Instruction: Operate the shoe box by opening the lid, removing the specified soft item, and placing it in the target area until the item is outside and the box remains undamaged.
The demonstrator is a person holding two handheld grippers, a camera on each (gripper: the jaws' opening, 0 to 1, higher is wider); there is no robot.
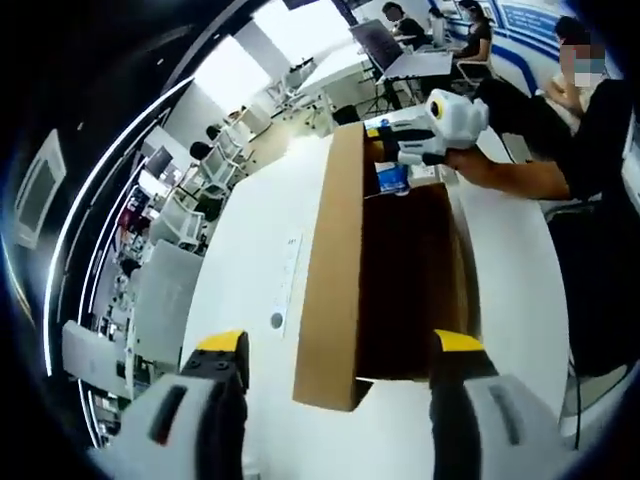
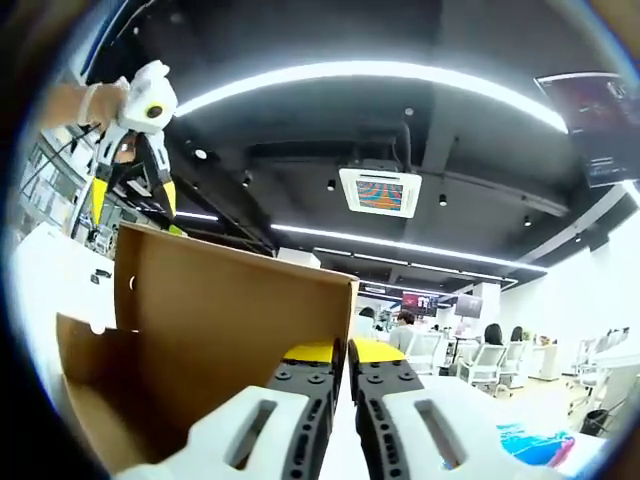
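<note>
The brown cardboard shoe box (image 1: 335, 290) lies open on the white table (image 1: 245, 250), its inside dark and its lid (image 1: 340, 200) raised along the left side. Something blue and white (image 1: 392, 178) sits at the box's far end. My left gripper (image 1: 340, 345) hovers over the near end, its yellow-tipped jaws wide open and holding nothing. My right gripper (image 1: 400, 140), held in a person's hand, is at the far end of the lid. In the right gripper view its jaws (image 2: 346, 352) are shut, with the lid's edge (image 2: 240, 300) running down between them. The left gripper (image 2: 130, 195) shows at upper left.
A person in black (image 1: 600, 150) stands at the table's right side. A thin white strip with a dark dot (image 1: 285, 290) lies on the table left of the box. Chairs and desks (image 1: 180, 220) with seated people fill the room beyond. Overhead is a ceiling unit (image 2: 380, 192).
</note>
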